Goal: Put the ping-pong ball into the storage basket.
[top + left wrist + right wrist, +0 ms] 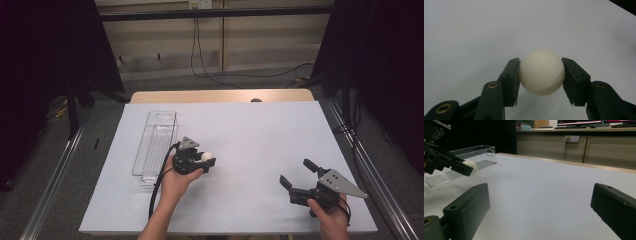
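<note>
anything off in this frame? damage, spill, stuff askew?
Nothing stands out. The left tongs grip the white ball squarely between both pads, above the white sheet. The clear bin sits upright and intact. The right tongs are open with nothing between them.

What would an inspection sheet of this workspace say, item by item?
Surface: white sheet over a wooden table, flat and clean.
Job's things: white ball clamped in the left hand-held gripper; clear bin at its left, nothing seen inside.
Clutter: nothing seen.
Grippers: left shut on the ball, held above the sheet beside the bin; right hand-held gripper open, nothing between its jaws.
Cables: black cable trails from the left hand-held gripper; wall cables hang from an outlet to the floor.
Surroundings: black curtains at both sides, metal rails, monitors on a far desk.
</note>
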A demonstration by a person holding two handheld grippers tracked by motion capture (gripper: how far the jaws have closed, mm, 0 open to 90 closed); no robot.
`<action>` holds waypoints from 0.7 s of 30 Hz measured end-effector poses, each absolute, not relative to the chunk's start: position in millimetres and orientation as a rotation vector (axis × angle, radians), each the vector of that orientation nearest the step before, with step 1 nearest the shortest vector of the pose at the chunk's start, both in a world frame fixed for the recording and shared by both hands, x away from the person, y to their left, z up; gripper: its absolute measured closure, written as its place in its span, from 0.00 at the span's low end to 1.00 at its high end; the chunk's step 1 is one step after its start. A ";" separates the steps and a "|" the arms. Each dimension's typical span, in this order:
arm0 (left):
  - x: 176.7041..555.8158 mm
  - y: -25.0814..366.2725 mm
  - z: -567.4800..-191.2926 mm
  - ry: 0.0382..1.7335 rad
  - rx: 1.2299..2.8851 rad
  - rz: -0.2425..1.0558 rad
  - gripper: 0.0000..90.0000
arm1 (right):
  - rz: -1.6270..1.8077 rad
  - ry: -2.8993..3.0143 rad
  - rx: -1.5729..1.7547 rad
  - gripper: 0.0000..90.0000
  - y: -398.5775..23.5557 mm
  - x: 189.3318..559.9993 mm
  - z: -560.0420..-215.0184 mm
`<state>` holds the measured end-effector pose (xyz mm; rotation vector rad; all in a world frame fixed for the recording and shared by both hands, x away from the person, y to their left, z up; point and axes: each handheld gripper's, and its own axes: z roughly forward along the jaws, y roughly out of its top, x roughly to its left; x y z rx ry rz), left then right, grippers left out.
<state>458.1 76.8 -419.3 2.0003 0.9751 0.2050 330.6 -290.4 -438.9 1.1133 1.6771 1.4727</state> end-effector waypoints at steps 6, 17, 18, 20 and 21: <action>458.0 78.7 -417.8 0.975 2.001 0.204 0.57 | 1.473 1.678 1.112 0.02 -290.5 330.6 -438.8; 457.5 81.5 -415.5 0.991 1.987 0.212 0.57 | 1.472 1.680 1.116 0.02 -290.2 330.5 -439.2; 457.5 81.5 -415.5 0.991 1.987 0.212 0.57 | 1.472 1.680 1.116 0.02 -290.2 330.5 -439.2; 457.1 83.0 -413.8 0.981 1.993 0.214 0.57 | 1.472 1.680 1.112 0.02 -290.2 330.4 -438.9; 456.7 82.6 -413.1 0.988 1.992 0.214 0.57 | 1.472 1.680 1.110 0.02 -290.4 330.4 -438.8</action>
